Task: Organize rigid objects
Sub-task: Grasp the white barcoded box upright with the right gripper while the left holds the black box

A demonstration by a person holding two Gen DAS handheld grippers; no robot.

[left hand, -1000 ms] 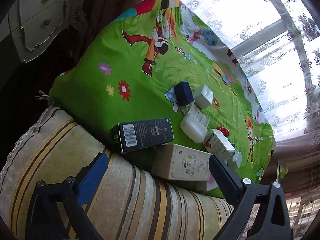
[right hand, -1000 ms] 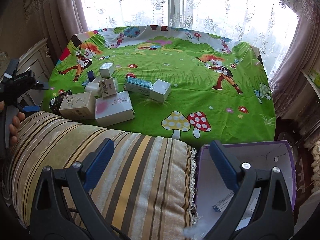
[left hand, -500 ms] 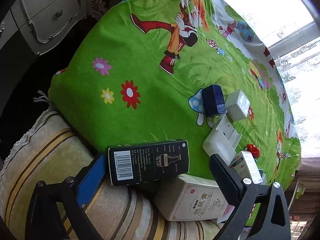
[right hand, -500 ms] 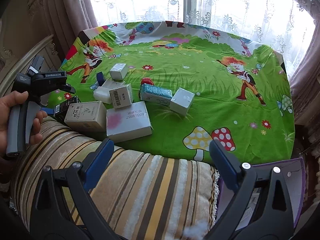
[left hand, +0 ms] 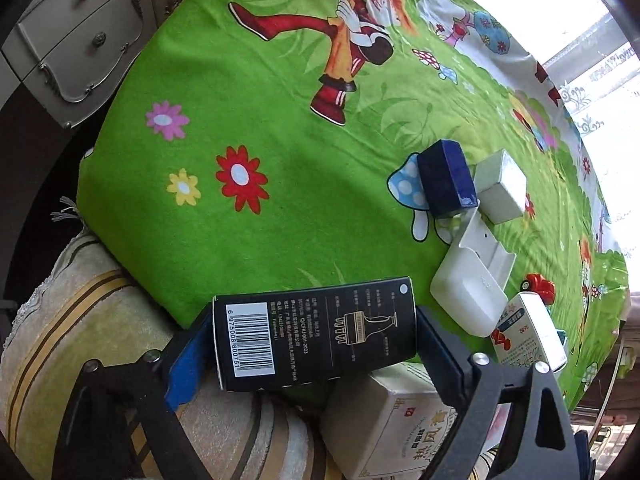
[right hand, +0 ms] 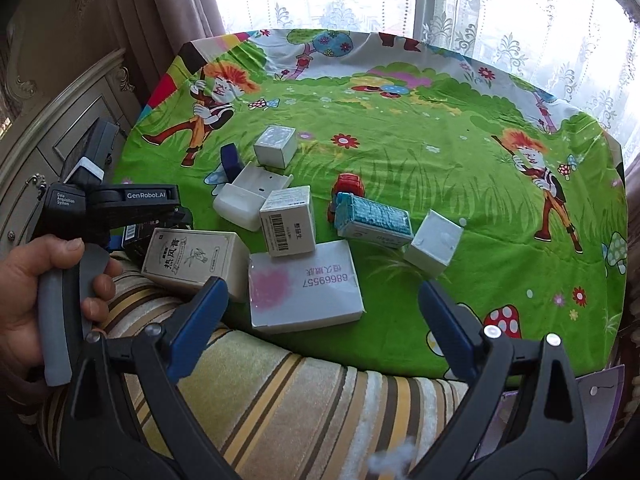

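Observation:
A black box with a barcode [left hand: 316, 332] lies at the near edge of the green-clothed table [left hand: 260, 92]. My left gripper [left hand: 314, 316] points down over it. Its jaws are closing, the box lies lengthwise between them, and each pad stands right at one end. A beige box [left hand: 384, 420] lies just beside it. My right gripper [right hand: 322, 285] hangs open above the striped cushion [right hand: 320, 392] with nothing between its fingers. Beyond it lie a flat white box with a pink patch [right hand: 304, 284], a barcode carton [right hand: 288, 220] and a teal box [right hand: 374, 220].
Further back lie an open white case [right hand: 244, 196], a dark blue box [right hand: 231, 160], two white cubes [right hand: 276, 146] [right hand: 434, 248] and a red toy [right hand: 348, 186]. A hand [right hand: 36, 280] holds the left gripper's handle. A dresser [left hand: 76, 48] stands left, a purple-edged box [right hand: 600, 392] lower right.
My left gripper came down and forward until the black box lay between its fingers. My right gripper swung left and nearer to the group of boxes.

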